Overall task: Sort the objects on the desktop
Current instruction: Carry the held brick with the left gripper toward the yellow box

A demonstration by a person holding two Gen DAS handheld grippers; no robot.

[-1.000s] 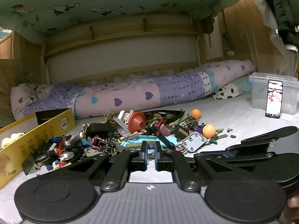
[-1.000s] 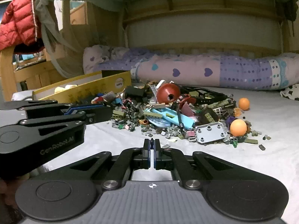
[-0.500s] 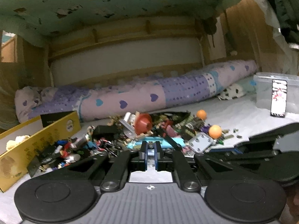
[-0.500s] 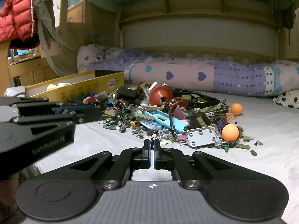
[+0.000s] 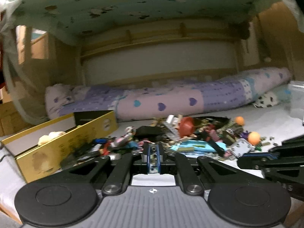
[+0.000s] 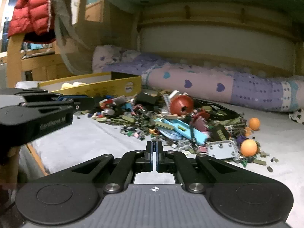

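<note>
Right wrist view: right gripper (image 6: 154, 153) clenched on nothing, left gripper (image 5: 152, 156) clenched empty too, both short of the toy brick pile (image 6: 171, 121) on the bed (image 6: 85, 142), yellow box (image 6: 106, 88) beside it

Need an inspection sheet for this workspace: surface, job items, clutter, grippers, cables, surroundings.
Surface: pale bed sheet, bare in front of the grippers.
Job's things: toy pile of small bricks, with a red dome-shaped piece, a light blue piece, a grey studded plate and two orange balls at its right edge.
Clutter: loose bits scattered beyond the pile; yellow box open at its left.
Grippers: left gripper shut, empty, pointing at the pile; right gripper shut, empty, short of the pile.
Cables: nothing seen.
Surroundings: rolled heart-print quilt behind the pile, wooden bed frame, red jacket hanging at left.
</note>
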